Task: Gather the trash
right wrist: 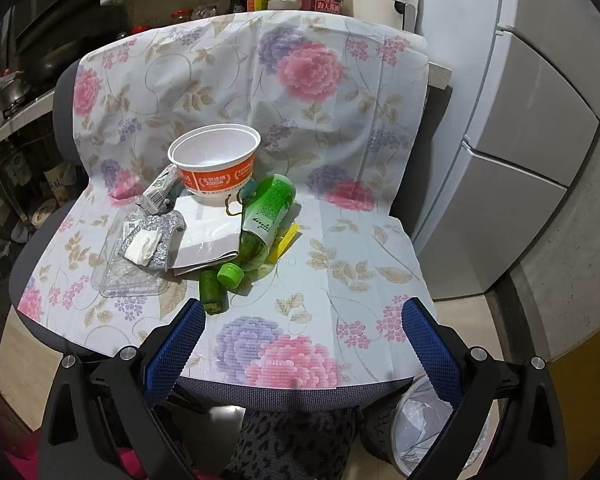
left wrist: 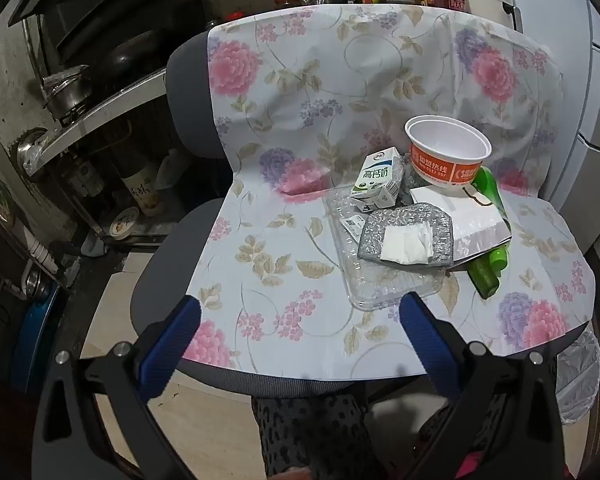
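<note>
1. A heap of trash sits on a chair (right wrist: 340, 396) draped in a floral cloth (right wrist: 308, 264), in a cramped kitchen; both tongs hang over the seat's front edge, nothing yet gripped.
2. The left tongs (left wrist: 300, 312) stand wide open and empty, just short of a clear plastic tray (left wrist: 384, 280) carrying a silvery pad (left wrist: 404, 236) with a white tissue (left wrist: 406, 244) on top.
3. The right tongs (right wrist: 302, 316) are equally wide and empty; a green bottle (right wrist: 266, 220) lies on its side ahead, its loose green cap (right wrist: 231, 273) and a dark green stub (right wrist: 211, 292) nearest the left finger.
4. Behind these stand an orange-banded bowl (right wrist: 216, 164), a milk carton (left wrist: 378, 178) and a white bag (left wrist: 472, 220).
5. A lined bin (right wrist: 432, 428) waits on the floor at the right (partly hidden by the tongs).
6. Judged from here, the job has barely begun: take loose pieces at the front first, close squarely across each, and lift clear before swinging to the bin, so the pile is not toppled.
</note>
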`<state>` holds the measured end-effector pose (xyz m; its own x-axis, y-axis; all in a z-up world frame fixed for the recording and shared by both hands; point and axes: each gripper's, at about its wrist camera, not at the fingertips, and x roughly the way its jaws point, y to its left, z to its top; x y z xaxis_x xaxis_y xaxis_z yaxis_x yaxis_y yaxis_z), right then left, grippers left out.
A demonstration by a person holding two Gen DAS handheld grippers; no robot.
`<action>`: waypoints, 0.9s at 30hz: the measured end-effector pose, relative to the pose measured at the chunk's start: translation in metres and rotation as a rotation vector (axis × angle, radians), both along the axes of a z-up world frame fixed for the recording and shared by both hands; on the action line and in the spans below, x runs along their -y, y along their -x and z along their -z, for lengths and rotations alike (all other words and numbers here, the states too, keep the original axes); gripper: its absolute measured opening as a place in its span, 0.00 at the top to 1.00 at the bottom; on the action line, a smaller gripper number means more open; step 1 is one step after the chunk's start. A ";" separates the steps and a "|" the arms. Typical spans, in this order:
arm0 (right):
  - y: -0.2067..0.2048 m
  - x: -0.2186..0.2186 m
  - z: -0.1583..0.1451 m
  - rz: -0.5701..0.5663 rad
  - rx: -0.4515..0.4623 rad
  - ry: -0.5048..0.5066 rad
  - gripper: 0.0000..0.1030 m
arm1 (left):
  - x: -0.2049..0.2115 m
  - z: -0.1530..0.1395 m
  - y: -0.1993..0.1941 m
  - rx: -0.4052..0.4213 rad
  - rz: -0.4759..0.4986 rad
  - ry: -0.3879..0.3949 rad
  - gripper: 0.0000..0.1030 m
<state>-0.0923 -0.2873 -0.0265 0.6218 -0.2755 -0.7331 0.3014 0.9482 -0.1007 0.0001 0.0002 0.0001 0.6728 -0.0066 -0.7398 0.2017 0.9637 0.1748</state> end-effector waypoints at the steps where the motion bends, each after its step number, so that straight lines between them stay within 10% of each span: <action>1: 0.000 0.000 0.000 0.000 0.001 0.001 0.06 | 0.000 0.000 0.000 0.001 0.001 -0.001 0.06; 27: 0.000 0.001 -0.001 0.003 -0.001 -0.009 0.06 | 0.001 0.007 0.004 -0.011 -0.003 0.014 0.06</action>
<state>-0.0921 -0.2879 -0.0256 0.6202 -0.2709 -0.7362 0.3038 0.9482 -0.0929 -0.0039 -0.0003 -0.0066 0.6648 -0.0149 -0.7468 0.2009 0.9665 0.1596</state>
